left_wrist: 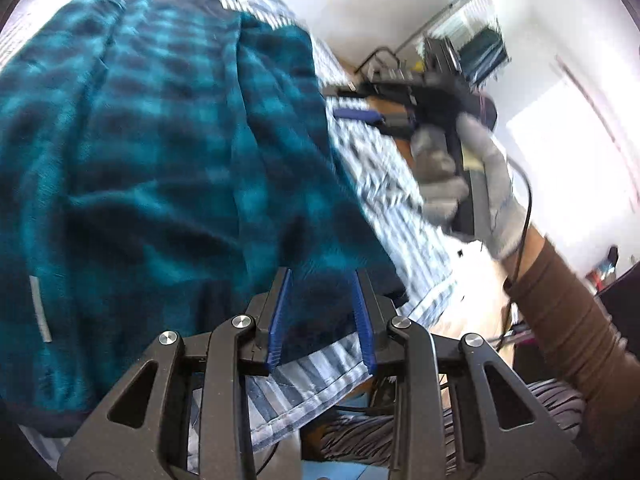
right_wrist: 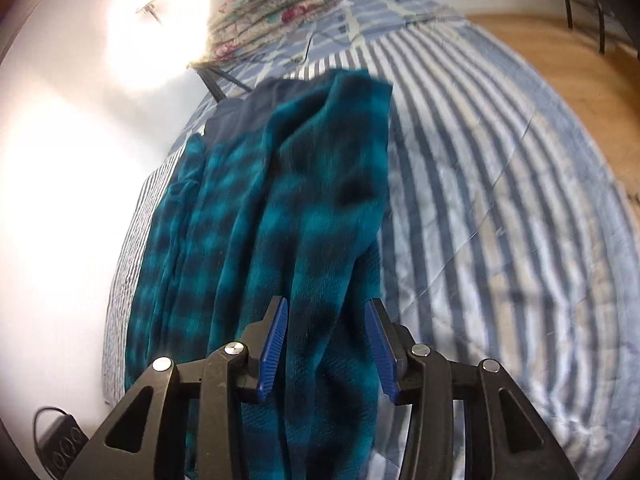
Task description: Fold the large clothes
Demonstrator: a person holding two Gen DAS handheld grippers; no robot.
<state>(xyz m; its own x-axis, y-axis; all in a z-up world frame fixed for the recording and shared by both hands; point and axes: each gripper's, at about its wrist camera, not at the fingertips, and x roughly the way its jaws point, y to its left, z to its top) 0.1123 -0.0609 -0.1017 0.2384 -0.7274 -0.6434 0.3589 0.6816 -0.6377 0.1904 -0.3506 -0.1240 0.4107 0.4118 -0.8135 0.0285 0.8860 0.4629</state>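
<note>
A teal plaid garment (right_wrist: 280,216) lies bunched lengthwise on a bed with a striped sheet (right_wrist: 500,184), its dark collar end toward the folded quilts (right_wrist: 280,4) at the far end. The left gripper (left_wrist: 322,280) hangs over the garment's near hem, jaws apart, pressing on nothing. The right gripper (right_wrist: 326,308) hangs over the cloth, jaws also apart, nothing gripped. In the left view, a gloved hand (left_wrist: 472,184) holds the right gripper beside the bed.

The big garment (right_wrist: 272,216) lies stretched out on the bed (right_wrist: 500,184), with a pile of folded blankets (right_wrist: 276,4) behind it at the far end, the wall on its left, the floor (right_wrist: 568,64) past the bed on the right, and a power strip (right_wrist: 56,444) down by the wall.
</note>
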